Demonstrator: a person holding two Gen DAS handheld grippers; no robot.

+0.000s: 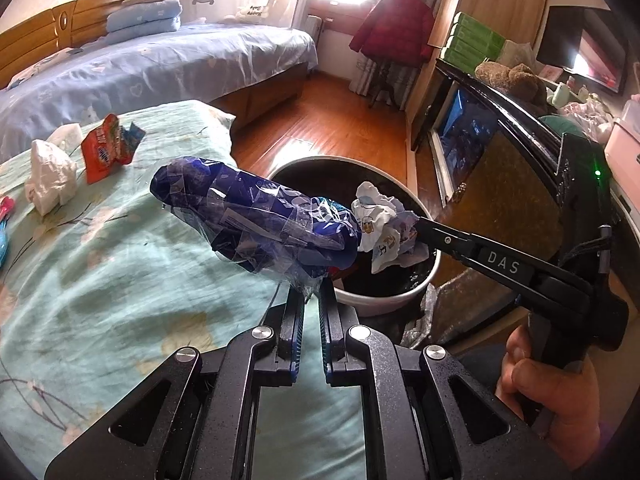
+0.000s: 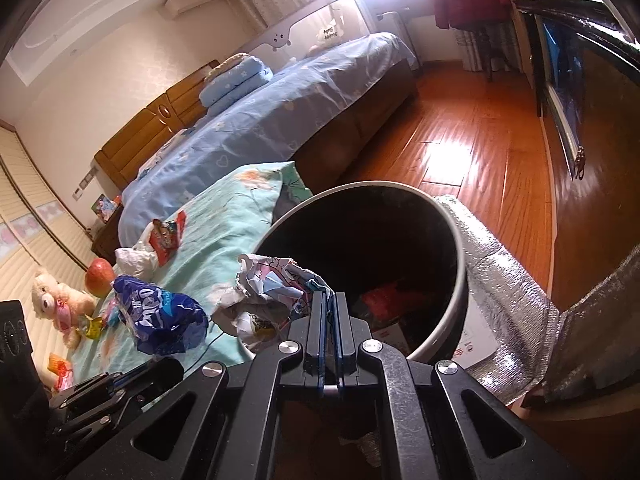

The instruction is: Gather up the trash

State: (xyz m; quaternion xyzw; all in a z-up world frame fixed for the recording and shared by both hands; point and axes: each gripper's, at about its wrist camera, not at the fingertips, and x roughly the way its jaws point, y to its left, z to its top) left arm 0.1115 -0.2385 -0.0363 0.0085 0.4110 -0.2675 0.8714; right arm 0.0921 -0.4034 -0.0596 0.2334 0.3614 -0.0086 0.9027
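Note:
My left gripper (image 1: 312,292) is shut on a crumpled blue plastic wrapper (image 1: 256,224), held above the teal bed sheet beside the bin; the wrapper also shows in the right wrist view (image 2: 164,316). My right gripper (image 2: 329,300) is shut on a crumpled white printed paper (image 2: 264,300), held over the near rim of the round white bin (image 2: 460,276) with a black liner. In the left wrist view the right gripper (image 1: 420,228) holds the paper (image 1: 384,224) over the bin (image 1: 384,304). Red trash (image 2: 380,300) lies inside the bin.
On the teal sheet lie a red snack packet (image 1: 106,148), a white crumpled bag (image 1: 50,176), an apple (image 2: 98,278), a teddy bear (image 2: 56,300) and small wrappers. A silver foil sheet (image 2: 508,292) lies on the wooden floor beside the bin. A dark cabinet (image 1: 500,152) stands at right.

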